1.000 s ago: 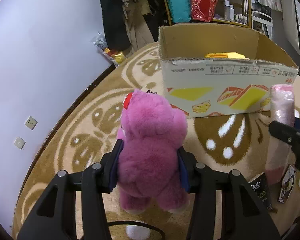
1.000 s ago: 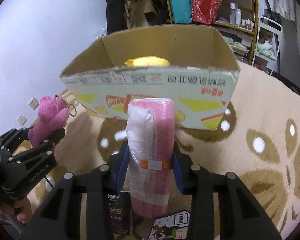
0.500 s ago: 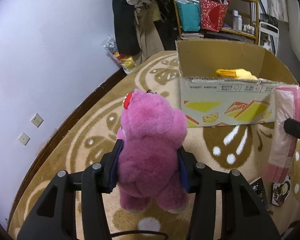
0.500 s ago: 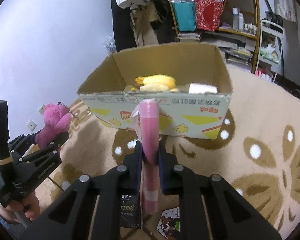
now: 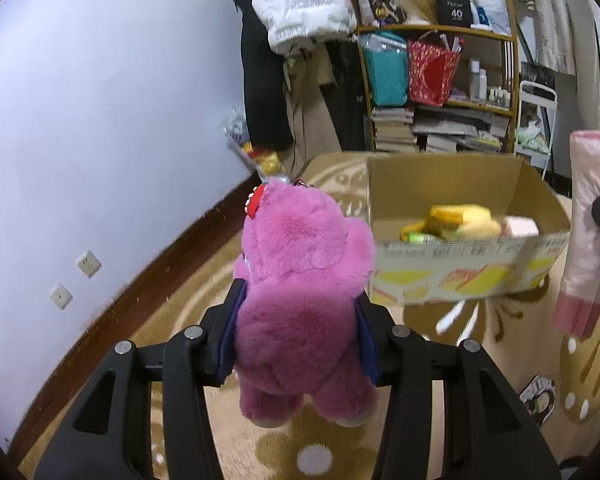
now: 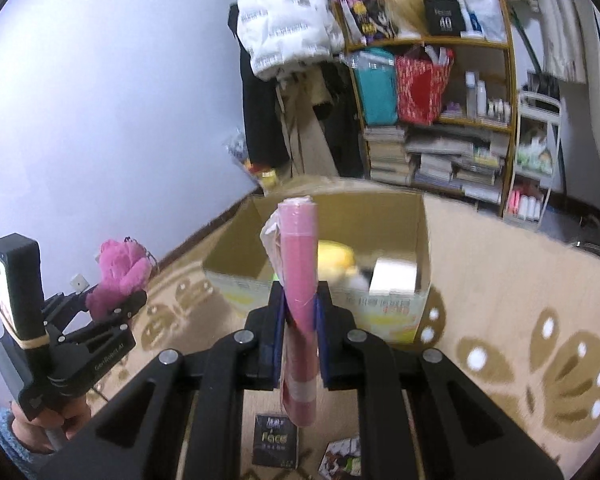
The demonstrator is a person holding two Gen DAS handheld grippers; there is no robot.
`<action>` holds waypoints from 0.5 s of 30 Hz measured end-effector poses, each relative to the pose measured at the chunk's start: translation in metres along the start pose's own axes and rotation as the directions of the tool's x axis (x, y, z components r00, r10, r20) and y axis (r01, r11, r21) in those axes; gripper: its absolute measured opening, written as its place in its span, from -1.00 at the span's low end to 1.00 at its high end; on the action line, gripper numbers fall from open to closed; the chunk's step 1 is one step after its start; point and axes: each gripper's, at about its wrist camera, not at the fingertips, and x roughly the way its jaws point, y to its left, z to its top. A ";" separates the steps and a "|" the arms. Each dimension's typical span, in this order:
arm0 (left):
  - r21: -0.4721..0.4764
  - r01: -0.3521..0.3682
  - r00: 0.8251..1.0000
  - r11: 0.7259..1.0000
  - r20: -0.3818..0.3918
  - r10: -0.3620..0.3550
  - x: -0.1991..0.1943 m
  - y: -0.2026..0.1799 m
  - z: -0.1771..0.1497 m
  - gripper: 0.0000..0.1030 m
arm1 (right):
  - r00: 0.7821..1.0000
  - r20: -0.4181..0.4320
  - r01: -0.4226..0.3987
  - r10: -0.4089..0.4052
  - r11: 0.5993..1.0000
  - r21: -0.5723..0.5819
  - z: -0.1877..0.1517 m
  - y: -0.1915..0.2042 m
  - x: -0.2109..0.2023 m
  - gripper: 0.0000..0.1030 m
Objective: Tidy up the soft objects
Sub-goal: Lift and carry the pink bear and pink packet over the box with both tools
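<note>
Left gripper (image 5: pixel 296 328) fingers clamp pink plush bear (image 5: pixel 300 292); right gripper (image 6: pixel 299 320) fingers pinch pink roll (image 6: pixel 299 280) above open cardboard box (image 6: pixel 392 312).

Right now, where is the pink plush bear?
The pink plush bear is clamped in the left gripper, held above the rug, left of the open cardboard box.

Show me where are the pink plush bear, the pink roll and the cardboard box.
pink plush bear (image 5: pixel 300 304), left wrist view, its back.
pink roll (image 6: pixel 299 264), right wrist view, upper half.
cardboard box (image 5: pixel 440 180), left wrist view, inner back wall.
</note>
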 end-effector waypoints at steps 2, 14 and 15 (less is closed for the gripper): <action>0.003 0.003 1.000 1.000 0.022 -0.003 -0.006 -0.001 0.010 -0.08 | 0.999 0.032 0.002 -0.002 1.000 -0.004 0.011 0.000 -0.007 -0.71; 0.035 0.013 0.991 0.999 0.136 -0.018 -0.008 -0.018 0.077 -0.08 | 0.992 0.123 0.032 -0.026 0.998 -0.045 0.065 -0.001 -0.003 -0.71; 0.040 0.013 0.990 0.999 0.140 -0.019 -0.006 -0.021 0.080 -0.08 | 0.992 0.121 0.032 -0.026 0.999 -0.044 0.067 -0.003 0.000 -0.71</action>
